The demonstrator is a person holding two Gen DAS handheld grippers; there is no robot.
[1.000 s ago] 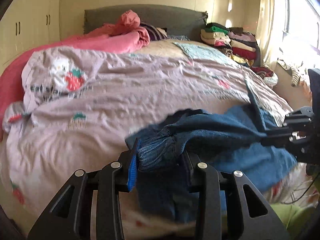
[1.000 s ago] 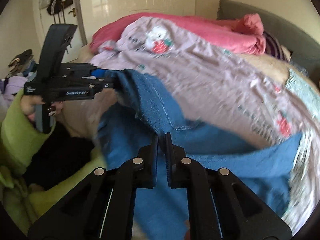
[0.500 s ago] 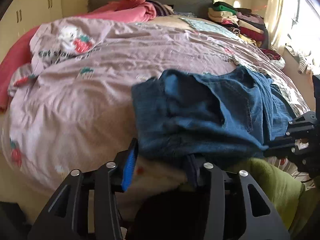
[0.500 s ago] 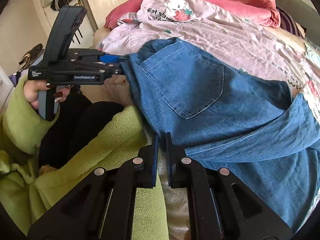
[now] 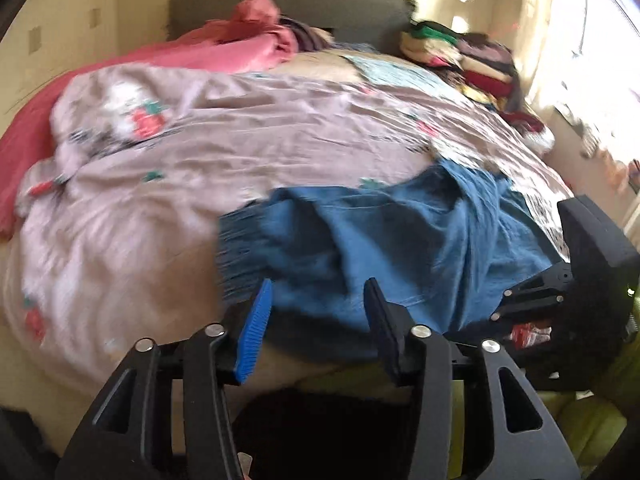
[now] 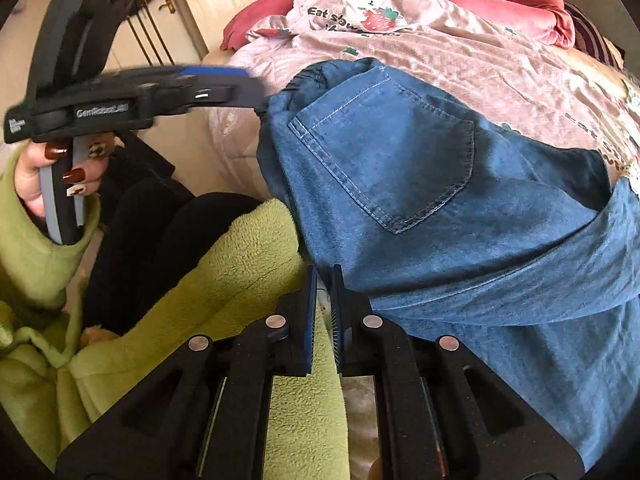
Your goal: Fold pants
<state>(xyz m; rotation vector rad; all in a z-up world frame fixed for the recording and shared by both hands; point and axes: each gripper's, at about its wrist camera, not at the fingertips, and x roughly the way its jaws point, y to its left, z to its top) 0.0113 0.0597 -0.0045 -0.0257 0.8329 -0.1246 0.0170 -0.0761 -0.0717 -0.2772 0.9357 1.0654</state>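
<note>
Blue denim pants (image 5: 400, 240) lie on the near edge of the bed, back pocket up in the right wrist view (image 6: 400, 152). My left gripper (image 5: 316, 320) is open, its fingers (image 5: 254, 328) just short of the waistband; from the right wrist view the left gripper (image 6: 256, 96) sits at the waistband's left corner. My right gripper (image 6: 325, 304) has its jaws nearly closed with a thin gap, at the pants' near edge; whether cloth is pinched is unclear. It shows at the right in the left wrist view (image 5: 540, 296).
The bed has a lilac strawberry-print duvet (image 5: 240, 140) and a pink blanket (image 5: 200, 56) by the grey headboard. Folded clothes (image 5: 460, 52) are stacked at the far right near a window. The person's green fleece sleeve (image 6: 240, 280) lies under the right gripper.
The left gripper let go of the waistband and now stands open just behind it. The pants have been laid down on the bed. The right gripper's jaws show a slightly wider gap.
</note>
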